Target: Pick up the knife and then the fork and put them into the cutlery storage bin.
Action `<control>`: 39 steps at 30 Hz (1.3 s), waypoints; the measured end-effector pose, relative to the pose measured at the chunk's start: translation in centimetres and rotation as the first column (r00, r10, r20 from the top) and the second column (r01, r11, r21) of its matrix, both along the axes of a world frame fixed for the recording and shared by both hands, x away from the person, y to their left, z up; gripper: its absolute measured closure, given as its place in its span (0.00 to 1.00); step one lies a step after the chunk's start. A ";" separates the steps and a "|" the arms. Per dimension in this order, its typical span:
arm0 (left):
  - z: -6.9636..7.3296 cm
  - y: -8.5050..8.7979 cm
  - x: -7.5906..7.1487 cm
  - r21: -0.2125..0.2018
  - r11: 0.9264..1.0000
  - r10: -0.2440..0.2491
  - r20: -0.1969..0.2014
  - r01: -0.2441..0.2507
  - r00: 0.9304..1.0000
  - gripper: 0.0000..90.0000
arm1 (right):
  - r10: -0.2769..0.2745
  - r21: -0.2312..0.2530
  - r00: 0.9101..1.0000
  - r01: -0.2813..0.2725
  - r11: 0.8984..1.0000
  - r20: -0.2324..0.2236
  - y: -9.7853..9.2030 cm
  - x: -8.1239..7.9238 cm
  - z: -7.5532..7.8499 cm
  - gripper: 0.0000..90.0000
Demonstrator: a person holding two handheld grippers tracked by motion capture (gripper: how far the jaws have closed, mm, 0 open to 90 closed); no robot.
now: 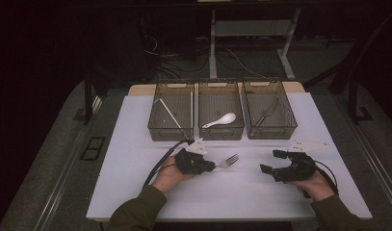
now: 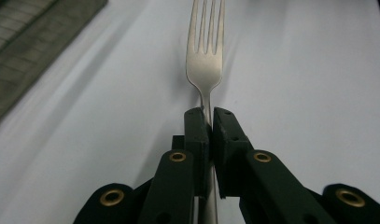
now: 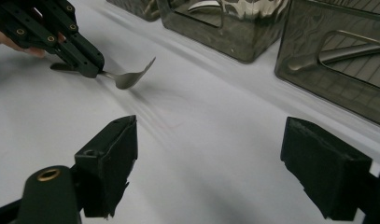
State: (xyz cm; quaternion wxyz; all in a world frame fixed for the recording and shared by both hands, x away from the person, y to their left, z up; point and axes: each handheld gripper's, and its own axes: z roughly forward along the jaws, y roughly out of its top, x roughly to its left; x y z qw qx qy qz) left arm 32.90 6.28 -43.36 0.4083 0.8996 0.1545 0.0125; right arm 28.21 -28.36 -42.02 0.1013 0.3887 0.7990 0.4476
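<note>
Near the tabletop's front edge, the left gripper (image 1: 210,166) pinches the fork (image 1: 229,161) by its handle; binning remains. The right gripper (image 1: 271,162) waits wide open, empty.

Fork (image 2: 205,70) is plain silver, slightly warm sheen on the tines; both grippers — left (image 1: 212,165), right (image 1: 272,160) — matte black with brass-coloured rivets, each topped by a light grey plate. Table (image 1: 136,159) is flat white, no pattern; the three bins (image 1: 174,130) are smoky grey-brown translucent with a fine ribbed grid on the floor. Spoon (image 1: 219,120) in the middle bin is white, utensil (image 1: 267,113) in the right bin dull silver, sleeves (image 1: 136,211) olive green — surroundings dark, near black.
</note>
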 end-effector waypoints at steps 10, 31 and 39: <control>2.9 -0.1 -1.0 -0.096 0.992 0.092 0.050 -0.087 0.995 0.94 | 0.065 0.128 0.998 -0.061 0.990 -0.027 2.6 0.7 1.6 0.35; 4.2 -1.0 -2.1 -0.141 0.983 0.139 0.148 -0.118 0.979 0.94 | 0.125 0.322 0.991 -0.101 0.941 -0.056 7.2 4.3 2.6 0.91; 4.2 -0.5 -1.8 -0.168 0.977 0.151 0.126 -0.129 0.981 0.94 | 0.133 0.310 0.991 -0.119 0.943 -0.023 7.8 4.5 3.2 0.96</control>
